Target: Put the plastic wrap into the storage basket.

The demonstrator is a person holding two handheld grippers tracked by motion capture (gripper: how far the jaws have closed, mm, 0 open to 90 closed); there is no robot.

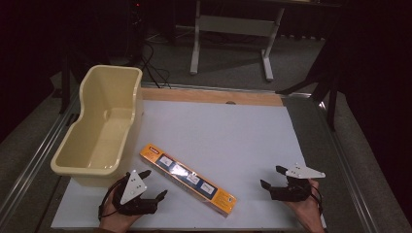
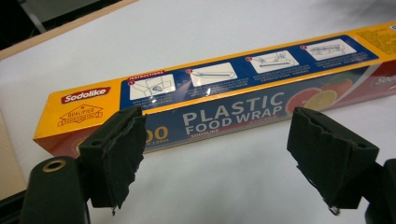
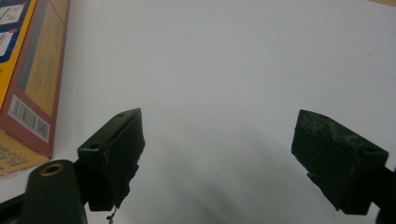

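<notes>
A long orange and blue box of plastic food wrap (image 1: 188, 178) lies flat and slantwise on the white table sheet (image 1: 228, 131), near the front. My left gripper (image 1: 153, 185) rests open at the front left, just short of the box's near left end. In the left gripper view the box (image 2: 224, 95) lies across the picture beyond my open left gripper (image 2: 217, 154), nothing between the jaws. My right gripper (image 1: 273, 176) stands open at the front right, apart from the box. The right gripper view has my right gripper (image 3: 219, 154) over bare sheet, the box's end (image 3: 28, 70) at far left.
A cream plastic tub (image 1: 101, 126) stands on the table's left side, open side up, nothing in it. A wooden strip (image 1: 209, 96) runs along the table's far edge. Beyond it stand a white desk frame (image 1: 233, 34) and cables on the floor.
</notes>
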